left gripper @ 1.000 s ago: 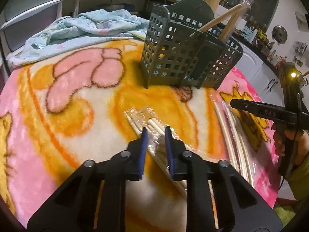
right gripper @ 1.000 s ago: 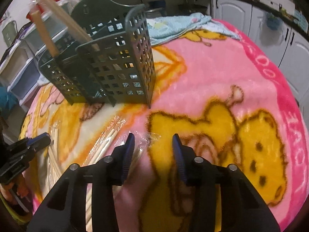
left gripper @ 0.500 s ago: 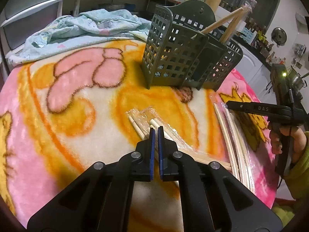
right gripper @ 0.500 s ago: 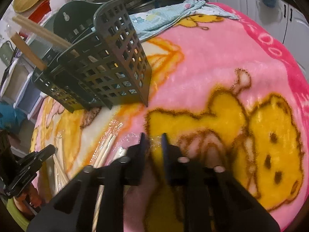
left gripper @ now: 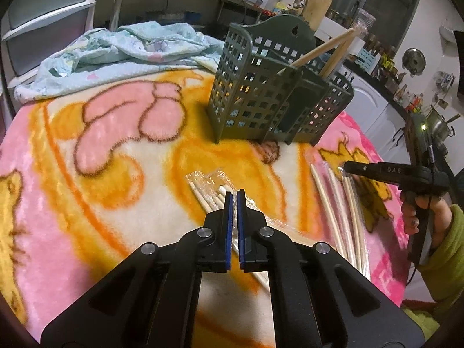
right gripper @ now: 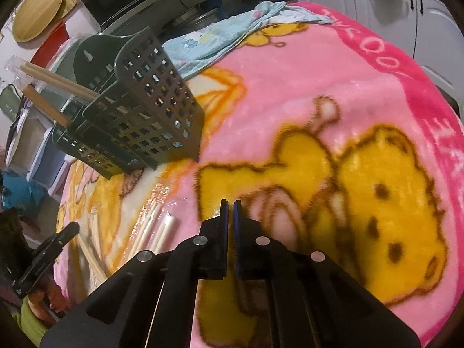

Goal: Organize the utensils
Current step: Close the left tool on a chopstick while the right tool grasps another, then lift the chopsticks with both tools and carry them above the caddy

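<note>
On my left wrist view, the left gripper [left gripper: 234, 195] has its blue-padded jaws drawn almost together, with only a thin slit between the pads. They sit low over a wrapped bundle of chopsticks [left gripper: 207, 194] lying on the cartoon blanket [left gripper: 110, 150]. The bundle runs diagonally under the fingers, its near part hidden beneath them, and I cannot tell whether the wrapper is caught between the pads.

To the right, a second set of wrapped chopsticks [left gripper: 333, 203] lies lengthwise on the blanket, and the tip of the right gripper [left gripper: 348, 168] rests at their far ends (seen from the side here, so its jaw state does not show in this view).

On the right wrist view, the right gripper [right gripper: 228, 203] also has its jaws nearly pressed together, a narrow gap remaining. The clear plastic wrapper edge lies just beside and under the tips; I cannot tell if it is pinched. The pale chopsticks [right gripper: 162, 229] lie left of the jaws.

The green utensil caddy [left gripper: 272, 92] stands upright farther back on the blanket, well apart from both grippers, with two wooden sticks [left gripper: 324, 49] leaning out of its compartments. A crumpled light-blue cloth [left gripper: 116, 49] lies behind it.
</note>
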Tool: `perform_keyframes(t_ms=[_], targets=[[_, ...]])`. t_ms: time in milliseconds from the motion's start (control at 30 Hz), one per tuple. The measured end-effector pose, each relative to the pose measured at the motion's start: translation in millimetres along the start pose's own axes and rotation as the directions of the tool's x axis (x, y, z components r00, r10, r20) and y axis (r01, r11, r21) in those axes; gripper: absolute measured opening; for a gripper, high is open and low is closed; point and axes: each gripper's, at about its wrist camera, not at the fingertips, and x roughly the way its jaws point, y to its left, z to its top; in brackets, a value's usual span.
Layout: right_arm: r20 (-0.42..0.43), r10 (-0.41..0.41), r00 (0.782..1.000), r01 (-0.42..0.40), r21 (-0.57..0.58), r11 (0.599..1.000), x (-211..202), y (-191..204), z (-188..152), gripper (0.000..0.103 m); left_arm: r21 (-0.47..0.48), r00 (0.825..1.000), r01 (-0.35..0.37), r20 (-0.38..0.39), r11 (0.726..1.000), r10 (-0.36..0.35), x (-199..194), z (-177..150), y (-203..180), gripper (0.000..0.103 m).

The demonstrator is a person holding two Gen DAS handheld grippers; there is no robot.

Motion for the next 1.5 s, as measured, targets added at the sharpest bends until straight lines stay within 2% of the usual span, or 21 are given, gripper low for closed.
perform_keyframes(t_ms=[333, 400, 467, 500, 633, 700, 767, 800, 833, 867, 1133, 1333, 1400, 1467, 1500], targets=[[-0.001, 0.030, 1.000, -0.030, 0.046, 0.998, -12.7, -8.7, -8.0, 0.007, -0.004, 0.999, 0.013, 0.032, 1.000, -0.013, -12.8, 6.3, -1.5, 0.001], [-0.004, 0.048, 0.999, -0.048, 0.044, 0.998, -13.4, -5.2, -8.5, 0.010, -0.003, 0.999, 0.016, 0.041, 1.000, -0.016, -16.1, 7.9, -2.1, 0.001], [-0.013, 0.059, 0.998, -0.058, 0.046, 0.997, -11.5, -1.5, -8.6, 0.021, 0.000, 0.999, 0.018, 0.051, 1.000, -0.018, -19.3, 9.9, -3.4, 0.001], [-0.017, 0.061, 0.998, -0.060, 0.047, 0.997, -10.1, 0.7, -8.9, 0.023, 0.001, 0.998, 0.019, 0.053, 1.000, -0.019, -21.0, 10.2, -3.9, 0.001], [-0.026, 0.066, 0.997, -0.064, 0.043, 0.997, -7.2, 6.7, -10.8, 0.023, 0.001, 0.998, 0.019, 0.062, 1.000, -0.020, -25.1, 10.9, -5.2, 0.001], [-0.032, 0.057, 0.998, -0.057, 0.022, 0.998, -5.9, 12.3, -11.8, 0.023, 0.002, 0.998, 0.018, 0.067, 1.000, -0.018, -26.9, 11.2, -5.8, 0.001], [-0.048, 0.046, 0.998, -0.046, 0.004, 0.999, -2.3, 16.9, -12.4, 0.018, 0.001, 0.997, 0.019, 0.070, 1.000, -0.019, -28.7, 11.5, -6.1, 0.001], [-0.051, 0.048, 0.998, -0.048, -0.001, 0.999, -1.4, 18.7, -12.8, 0.014, 0.001, 0.997, 0.018, 0.072, 1.000, -0.018, -29.7, 11.5, -6.3, 0.001], [-0.051, 0.044, 0.998, -0.045, -0.015, 0.999, -0.7, 21.1, -12.9, 0.003, 0.001, 0.997, 0.019, 0.075, 1.000, -0.019, -30.9, 11.9, -6.1, 0.001], [-0.050, 0.041, 0.998, -0.042, -0.027, 0.999, -0.8, 23.3, -13.2, 0.001, 0.001, 0.997, 0.020, 0.077, 1.000, -0.020, -32.3, 12.3, -6.0, 0.001], [-0.006, 0.070, 0.998, -0.070, -0.074, 0.995, -20.4, 35.0, -6.6, 0.001, -0.002, 0.993, 0.033, 0.117, 0.999, -0.032, -48.7, 20.5, -6.8, 0.001], [-0.104, 0.034, 0.994, -0.043, -0.091, 0.995, 1.1, 37.5, -8.8, 0.002, 0.004, 0.988, 0.034, 0.149, 0.999, -0.035, -61.3, 27.9, -9.1, 0.001], [-0.123, 0.022, 0.992, -0.034, -0.096, 0.995, 7.8, 38.7, -9.6, 0.004, 0.005, 0.987, 0.036, 0.160, 0.999, -0.036, -65.6, 29.8, -9.6, 0.001], [-0.136, 0.018, 0.991, -0.030, -0.085, 0.996, 12.3, 37.7, -9.5, 0.019, 0.007, 0.985, 0.036, 0.171, 0.999, -0.036, -70.8, 31.0, -9.8, 0.001], [-0.139, 0.017, 0.990, -0.028, -0.080, 0.996, 13.5, 37.3, -9.3, 0.022, 0.009, 0.983, 0.038, 0.177, 0.999, -0.039, -74.1, 32.4, -10.6, 0.001]])
